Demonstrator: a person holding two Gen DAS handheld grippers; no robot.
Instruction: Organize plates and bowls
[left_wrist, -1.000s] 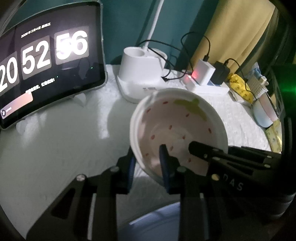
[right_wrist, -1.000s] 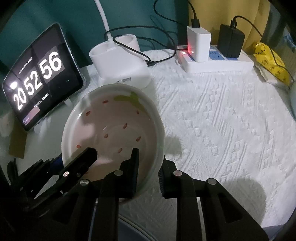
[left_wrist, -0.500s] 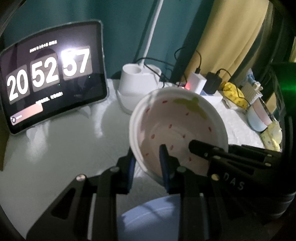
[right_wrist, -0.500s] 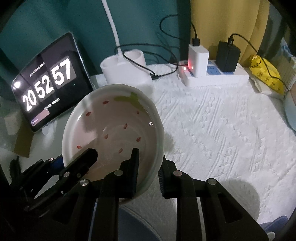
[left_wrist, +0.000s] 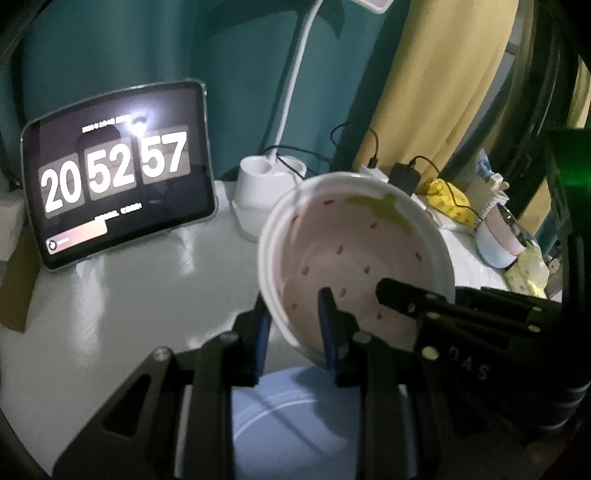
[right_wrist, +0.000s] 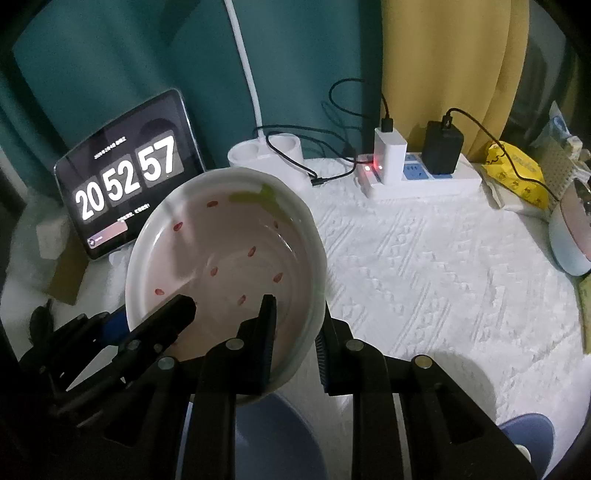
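Observation:
A white strawberry-patterned bowl (left_wrist: 354, 251) (right_wrist: 225, 254) with red seed marks and a green leaf hangs tilted above the table. My left gripper (left_wrist: 295, 328) is shut on its near left rim, one finger inside and one outside. My right gripper (right_wrist: 293, 332) is shut on the near right rim in the same way. Each gripper shows in the other's view as a black finger reaching into the bowl. Below the bowl lies a pale blue plate (left_wrist: 295, 413) (right_wrist: 273, 435), partly hidden by my fingers. A pink and blue bowl (left_wrist: 498, 240) (right_wrist: 569, 236) sits at the table's right edge.
A tablet (left_wrist: 114, 184) (right_wrist: 125, 177) showing a clock leans at the back left. A white lamp base (left_wrist: 266, 184) (right_wrist: 266, 155), a power strip (right_wrist: 417, 177) with chargers and cables, and a yellow packet (right_wrist: 517, 173) line the back. White textured cloth (right_wrist: 443, 277) covers the table.
Both grippers have lifted the strawberry bowl upward, so the table and the tablet look farther off and lower. More of the blue plate shows beneath. The grips are unchanged.

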